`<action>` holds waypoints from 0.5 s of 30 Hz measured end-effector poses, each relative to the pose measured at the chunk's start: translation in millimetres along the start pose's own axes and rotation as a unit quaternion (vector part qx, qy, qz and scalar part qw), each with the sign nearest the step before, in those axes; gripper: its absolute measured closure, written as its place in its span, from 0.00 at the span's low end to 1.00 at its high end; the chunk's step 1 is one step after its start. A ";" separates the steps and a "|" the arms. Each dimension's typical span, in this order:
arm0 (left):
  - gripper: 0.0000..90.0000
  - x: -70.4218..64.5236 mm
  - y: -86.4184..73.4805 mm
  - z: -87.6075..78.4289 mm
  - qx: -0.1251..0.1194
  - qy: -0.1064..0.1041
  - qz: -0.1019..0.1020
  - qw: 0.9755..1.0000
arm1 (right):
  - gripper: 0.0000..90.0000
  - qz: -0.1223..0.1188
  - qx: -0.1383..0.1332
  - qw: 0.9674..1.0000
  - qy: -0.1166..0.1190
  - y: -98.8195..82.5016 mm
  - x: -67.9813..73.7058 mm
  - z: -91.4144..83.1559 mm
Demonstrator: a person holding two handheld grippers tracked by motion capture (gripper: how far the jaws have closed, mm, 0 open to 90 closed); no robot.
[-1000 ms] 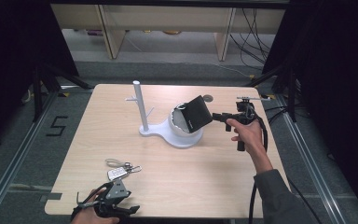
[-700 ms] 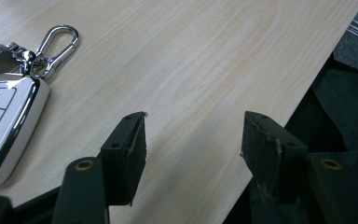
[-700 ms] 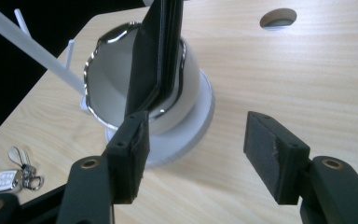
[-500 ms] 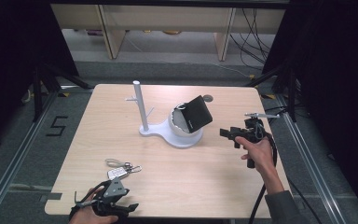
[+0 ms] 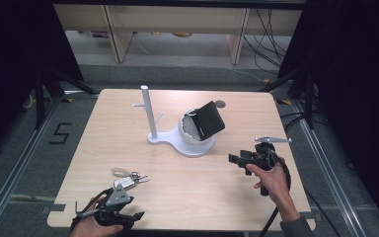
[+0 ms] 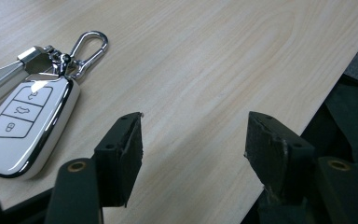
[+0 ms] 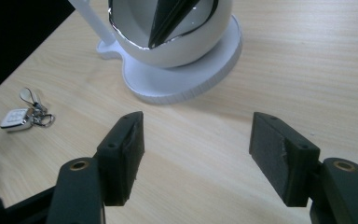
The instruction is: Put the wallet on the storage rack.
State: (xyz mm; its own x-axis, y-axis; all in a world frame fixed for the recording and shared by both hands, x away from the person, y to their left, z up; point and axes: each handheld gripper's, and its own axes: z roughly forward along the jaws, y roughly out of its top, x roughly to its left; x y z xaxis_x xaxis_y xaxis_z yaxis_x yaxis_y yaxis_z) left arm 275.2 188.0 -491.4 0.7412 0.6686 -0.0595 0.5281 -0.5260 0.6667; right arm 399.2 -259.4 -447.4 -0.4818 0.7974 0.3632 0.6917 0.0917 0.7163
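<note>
Looking down, I see the pale wooden table [image 5: 187, 187] on grey floor; the key fob [image 5: 124, 181] lies near-left of the white stand [image 5: 195, 145]. My left gripper [image 5: 128, 216] and right gripper [image 5: 237, 159] have just been opening, both empty.

Your left gripper [image 5: 137, 216] sits at seven o'clock and your right gripper [image 5: 235, 158] at four, both jaws empty and just opening wider.
</note>
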 end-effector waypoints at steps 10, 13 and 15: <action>0.37 4.9 1.8 -3.4 -0.005 0.004 -0.002 1.000 | 0.38 -0.022 0.013 1.000 -0.002 -17.5 11.8 5.8; 0.36 7.0 2.4 -4.2 -0.005 0.006 -0.003 1.000 | 0.36 -0.030 0.024 0.999 0.000 -24.5 14.8 9.5; 0.35 8.1 2.2 -3.6 -0.008 0.007 -0.009 1.000 | 0.35 -0.035 0.034 0.999 0.004 -32.3 18.0 12.4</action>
State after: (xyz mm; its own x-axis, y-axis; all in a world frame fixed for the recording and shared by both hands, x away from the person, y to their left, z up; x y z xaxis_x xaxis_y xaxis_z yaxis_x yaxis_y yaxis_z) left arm 280.9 194.2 -487.8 0.7256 0.6852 -0.0623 0.5346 -0.5046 0.6779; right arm 374.9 -240.6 -471.4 -0.5345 0.7826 0.3192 0.6909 0.1871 0.6983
